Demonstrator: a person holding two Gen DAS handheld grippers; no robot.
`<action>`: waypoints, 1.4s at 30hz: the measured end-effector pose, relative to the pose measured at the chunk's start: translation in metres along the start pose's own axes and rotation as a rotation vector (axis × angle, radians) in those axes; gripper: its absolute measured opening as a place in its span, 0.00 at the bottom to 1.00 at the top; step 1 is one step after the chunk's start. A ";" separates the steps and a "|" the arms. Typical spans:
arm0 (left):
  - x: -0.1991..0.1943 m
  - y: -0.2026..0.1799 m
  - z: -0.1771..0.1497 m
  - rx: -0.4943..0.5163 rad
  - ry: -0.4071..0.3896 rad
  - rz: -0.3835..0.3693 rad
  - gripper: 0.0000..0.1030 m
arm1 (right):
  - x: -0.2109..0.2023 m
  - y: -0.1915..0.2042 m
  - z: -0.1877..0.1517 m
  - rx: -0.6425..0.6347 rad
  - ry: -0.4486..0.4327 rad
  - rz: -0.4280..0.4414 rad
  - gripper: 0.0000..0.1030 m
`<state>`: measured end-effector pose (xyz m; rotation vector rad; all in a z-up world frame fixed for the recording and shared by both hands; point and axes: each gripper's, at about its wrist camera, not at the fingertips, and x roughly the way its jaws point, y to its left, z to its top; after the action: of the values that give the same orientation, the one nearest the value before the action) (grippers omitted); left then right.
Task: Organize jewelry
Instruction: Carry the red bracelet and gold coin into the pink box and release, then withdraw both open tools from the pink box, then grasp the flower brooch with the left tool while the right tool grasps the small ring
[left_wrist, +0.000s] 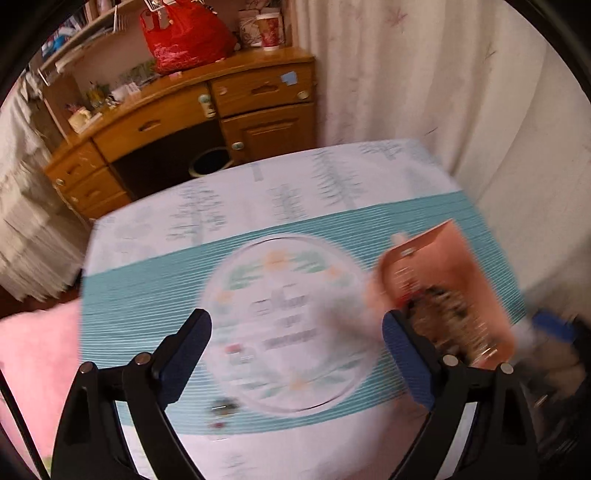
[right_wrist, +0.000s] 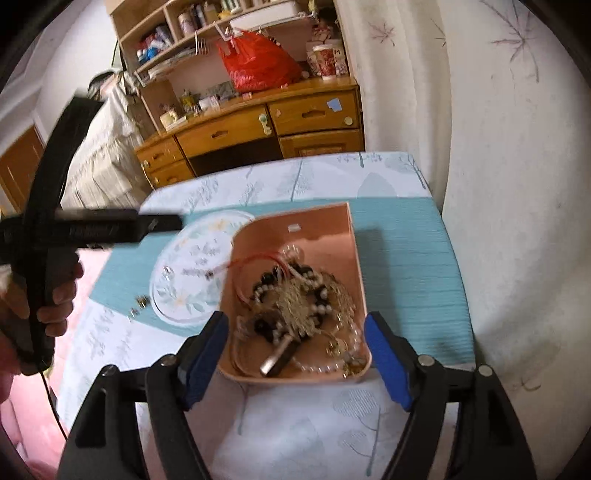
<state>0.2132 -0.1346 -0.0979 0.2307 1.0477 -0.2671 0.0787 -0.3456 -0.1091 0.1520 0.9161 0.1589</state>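
Both grippers, left (left_wrist: 295, 354) and right (right_wrist: 295, 354), gape wide, holding nothing; the right straddles the pink tray (right_wrist: 352, 254) of tangled jewelry (right_wrist: 299, 306), probably to pick 1 piece for the plate (right_wrist: 177, 280).

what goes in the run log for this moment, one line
left gripper: open over round plate | right gripper: open, straddling pink tray | jewelry: tangled in tray
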 end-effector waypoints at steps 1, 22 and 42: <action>-0.003 0.007 -0.002 0.010 -0.001 0.024 0.90 | -0.001 0.000 0.002 0.011 -0.010 0.002 0.80; -0.001 0.067 -0.092 0.306 0.121 -0.007 0.94 | 0.050 0.151 -0.011 -0.221 0.078 0.178 0.82; 0.036 0.090 -0.140 0.498 0.001 -0.286 0.56 | 0.138 0.221 -0.026 -0.631 0.127 0.174 0.61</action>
<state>0.1446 -0.0099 -0.1912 0.5286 1.0013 -0.7891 0.1245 -0.1003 -0.1877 -0.3687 0.9389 0.6146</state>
